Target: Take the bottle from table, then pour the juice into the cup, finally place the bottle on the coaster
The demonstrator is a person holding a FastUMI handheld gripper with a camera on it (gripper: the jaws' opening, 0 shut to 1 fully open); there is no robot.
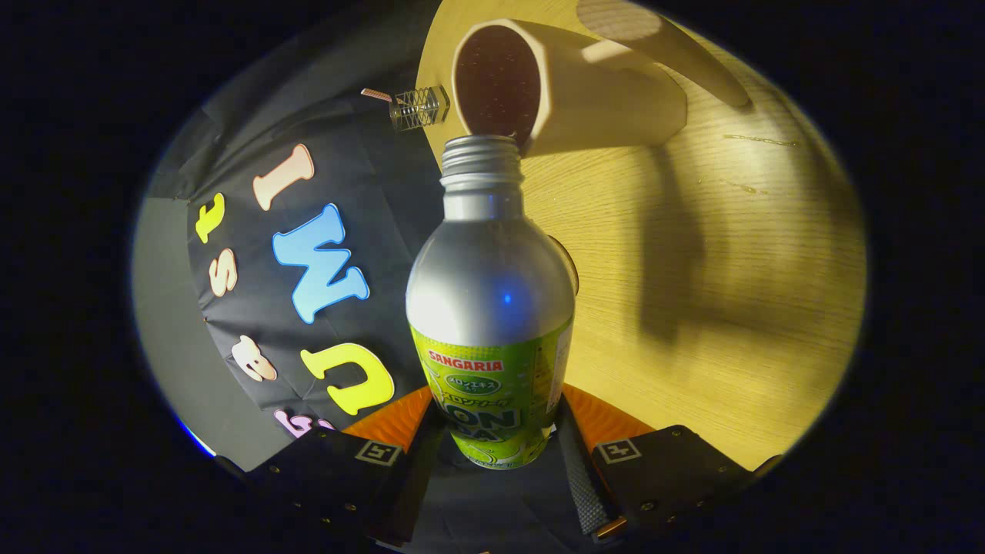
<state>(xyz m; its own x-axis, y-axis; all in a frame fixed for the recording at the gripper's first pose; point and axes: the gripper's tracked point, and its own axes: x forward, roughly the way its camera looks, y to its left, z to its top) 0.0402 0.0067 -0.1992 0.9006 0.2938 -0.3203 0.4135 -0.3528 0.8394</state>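
A silver aluminium bottle [489, 308] with a green label sits between my fingers, and my gripper [492, 438] is shut on its lower body. The camera is rolled sideways, so the bottle lies tipped over the wooden table [692, 269]. Its uncapped threaded mouth [481, 154] almost touches the rim of a cream cup [569, 85] just beyond it. The cup's dark inside faces me. A round brown edge [570, 261], perhaps the coaster, peeks out from behind the bottle's shoulder.
A small clear ribbed object [418, 108] lies near the table's edge beside the cup. A pale, light-coloured shape [669, 46] crosses the table beyond the cup. The black booth cloth hangs off the table's far side.
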